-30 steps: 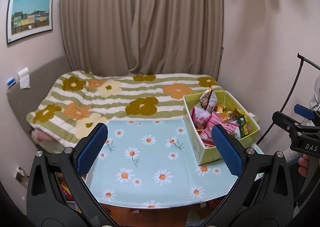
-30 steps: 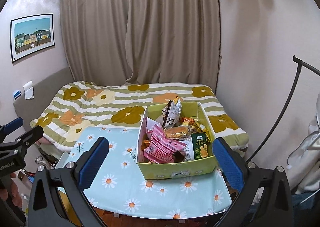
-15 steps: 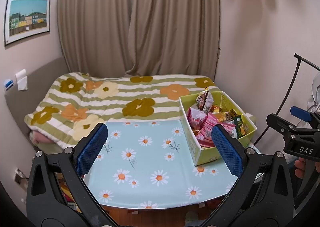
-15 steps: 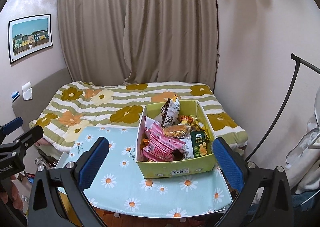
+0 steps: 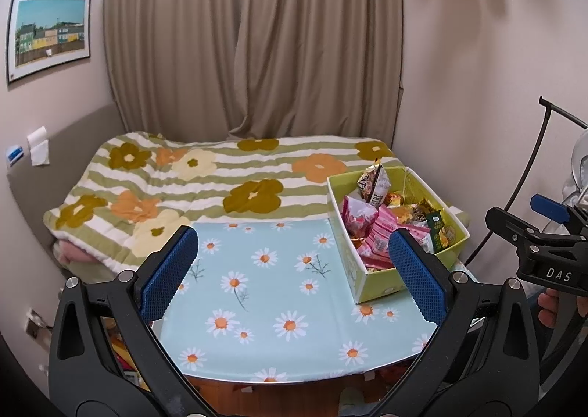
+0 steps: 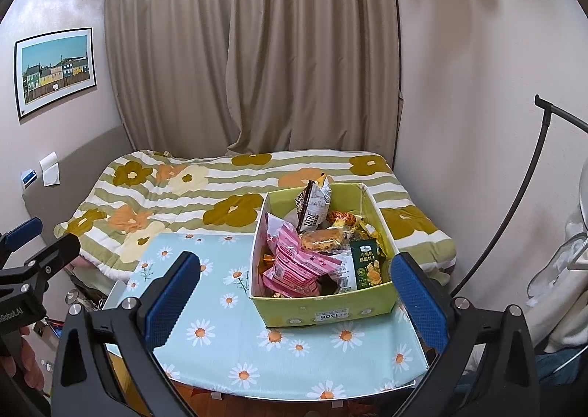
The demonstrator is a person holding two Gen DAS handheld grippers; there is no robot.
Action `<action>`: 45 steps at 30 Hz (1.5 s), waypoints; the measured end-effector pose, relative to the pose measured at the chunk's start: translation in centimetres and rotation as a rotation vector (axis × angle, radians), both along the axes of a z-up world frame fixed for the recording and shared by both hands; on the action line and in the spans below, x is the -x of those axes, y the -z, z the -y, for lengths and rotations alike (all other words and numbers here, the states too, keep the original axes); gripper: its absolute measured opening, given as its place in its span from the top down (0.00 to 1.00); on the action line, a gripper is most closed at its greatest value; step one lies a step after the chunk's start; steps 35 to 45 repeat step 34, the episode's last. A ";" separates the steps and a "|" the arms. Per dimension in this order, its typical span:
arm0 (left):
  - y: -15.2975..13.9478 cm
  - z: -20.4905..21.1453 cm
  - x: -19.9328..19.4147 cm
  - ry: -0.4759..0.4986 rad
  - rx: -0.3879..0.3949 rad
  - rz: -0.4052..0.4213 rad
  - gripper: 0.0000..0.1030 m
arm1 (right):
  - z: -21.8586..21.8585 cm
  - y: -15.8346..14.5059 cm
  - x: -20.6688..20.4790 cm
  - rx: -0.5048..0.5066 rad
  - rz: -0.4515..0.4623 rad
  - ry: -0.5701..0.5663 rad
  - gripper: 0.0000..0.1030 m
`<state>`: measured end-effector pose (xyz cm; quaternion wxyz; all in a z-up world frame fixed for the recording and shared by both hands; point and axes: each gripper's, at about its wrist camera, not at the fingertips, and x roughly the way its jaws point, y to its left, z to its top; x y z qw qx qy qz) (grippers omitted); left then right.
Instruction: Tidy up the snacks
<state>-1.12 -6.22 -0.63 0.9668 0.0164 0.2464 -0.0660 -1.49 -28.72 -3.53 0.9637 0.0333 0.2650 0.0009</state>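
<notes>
A lime green box [image 6: 323, 310] full of snack packets stands on the right part of a small table with a light blue daisy cloth [image 6: 228, 343]. Pink packets [image 6: 297, 262], a green packet [image 6: 365, 262] and a brown-and-white bag [image 6: 312, 207] show inside it. The box also shows in the left wrist view [image 5: 371, 281]. My left gripper [image 5: 294, 273] is open and empty, held back above the table's near edge. My right gripper [image 6: 297, 299] is open and empty, in front of the box and apart from it.
A bed with a green striped flower quilt [image 6: 205, 196] lies behind the table. Beige curtains [image 6: 257, 49] hang at the back. A wall stands close on the right, with a black curved stand [image 6: 514, 203]. A framed picture [image 6: 55, 71] hangs at left.
Both grippers have drawn back and up a little from the table, so the box looks smaller. Both stay open and empty.
</notes>
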 end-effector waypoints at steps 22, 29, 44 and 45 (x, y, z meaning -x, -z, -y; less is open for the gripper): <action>-0.1 -0.2 -0.4 -0.013 -0.019 0.005 0.00 | -0.3 0.1 0.0 -0.001 -0.002 0.007 0.00; -0.1 0.1 0.1 -0.040 -0.030 0.039 0.00 | -0.2 0.1 0.0 -0.002 -0.002 0.005 0.00; 0.3 -0.2 0.1 -0.038 -0.002 0.032 0.00 | -0.3 0.1 0.0 -0.002 -0.004 0.007 0.00; 0.3 -0.2 0.1 -0.038 -0.002 0.032 0.00 | -0.3 0.1 0.0 -0.002 -0.004 0.007 0.00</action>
